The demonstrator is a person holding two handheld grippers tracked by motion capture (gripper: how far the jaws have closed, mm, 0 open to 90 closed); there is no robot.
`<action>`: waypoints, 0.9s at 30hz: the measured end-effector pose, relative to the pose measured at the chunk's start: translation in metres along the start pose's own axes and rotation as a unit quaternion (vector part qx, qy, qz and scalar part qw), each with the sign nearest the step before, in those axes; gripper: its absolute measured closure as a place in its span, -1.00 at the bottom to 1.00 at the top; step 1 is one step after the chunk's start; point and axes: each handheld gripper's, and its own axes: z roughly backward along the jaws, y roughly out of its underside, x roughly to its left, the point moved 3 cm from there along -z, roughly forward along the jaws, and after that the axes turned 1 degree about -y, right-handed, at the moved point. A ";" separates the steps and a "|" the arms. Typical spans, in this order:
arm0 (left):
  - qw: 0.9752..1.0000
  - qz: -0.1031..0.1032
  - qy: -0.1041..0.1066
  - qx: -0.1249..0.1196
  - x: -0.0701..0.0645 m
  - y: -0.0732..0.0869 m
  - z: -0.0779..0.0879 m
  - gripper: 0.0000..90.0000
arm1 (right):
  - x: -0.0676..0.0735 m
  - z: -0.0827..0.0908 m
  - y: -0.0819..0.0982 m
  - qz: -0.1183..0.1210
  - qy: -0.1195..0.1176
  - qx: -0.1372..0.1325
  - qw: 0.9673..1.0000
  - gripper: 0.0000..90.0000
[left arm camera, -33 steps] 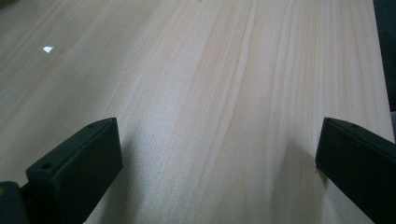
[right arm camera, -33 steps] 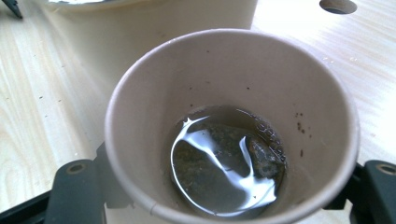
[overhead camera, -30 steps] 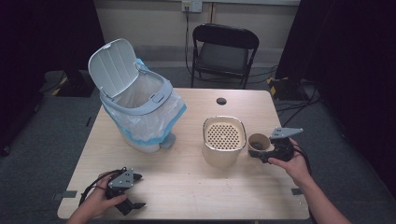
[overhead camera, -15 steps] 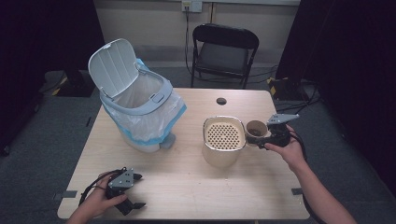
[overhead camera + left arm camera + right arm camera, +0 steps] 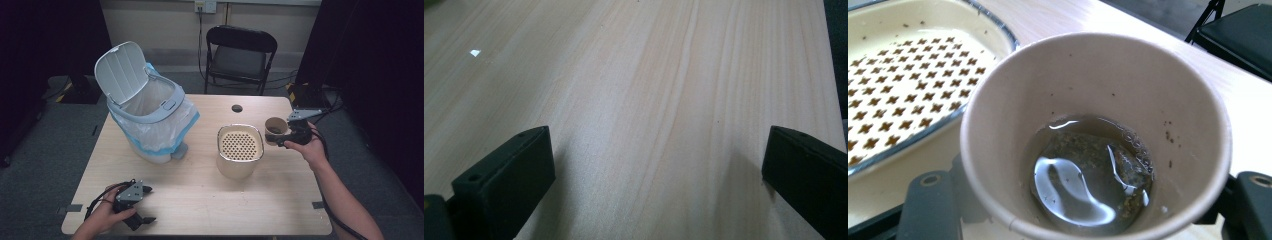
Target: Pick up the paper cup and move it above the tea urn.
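Near left: left gripper [image 5: 142, 220] is rested on the table [image 5: 210, 200] at the near edge, jaws spread wide, nothing between them; bare wood is seen between the jaws in the left gripper view.

Mid right: paper cup [image 5: 275, 131] is pinched by the right gripper [image 5: 278, 140], jaws pressed on the lower wall from both sides. Cup is held off the table, upright or close to it, just right of the strainer bin [image 5: 240, 150] with the perforated top. In the right gripper view, brownish liquid and a soaked tea bag [image 5: 1088, 170] are seen at the cup bottom; specks are stuck to the inner wall.

Handling, as judged: cup is light, thin-walled, easily crushed. Wall will be ovalised if squeezed harder; rim is stiffest but grip is best kept low to mid wall, as now. Wet paper may be slippery. Liquid is shallow, so sloshing is a minor risk; tilt should be kept slow.

Far left: trash can [image 5: 150, 120] with bag liner, lid flipped open. Beyond the table: black folding chair [image 5: 240, 55].
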 end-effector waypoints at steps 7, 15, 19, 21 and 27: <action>1.000 0.000 0.000 0.000 0.000 0.000 0.000 -1.00 | -0.005 -0.005 -0.018 0.008 0.003 -0.009 1.000 -0.41; 1.000 0.000 0.000 0.000 0.000 0.000 0.000 -1.00 | -0.007 -0.013 -0.035 0.024 0.010 -0.006 1.000 -0.41; 1.000 0.000 0.000 0.000 0.000 0.000 0.000 -1.00 | -0.006 -0.016 -0.042 0.030 0.010 -0.011 0.999 -0.41; 1.000 0.000 0.000 0.000 0.000 0.000 0.000 -1.00 | -0.005 -0.017 -0.045 0.035 0.012 -0.014 0.999 -0.41; 1.000 0.000 0.000 0.000 0.000 0.000 0.000 -1.00 | -0.002 -0.017 -0.055 0.049 0.016 -0.021 0.998 -0.40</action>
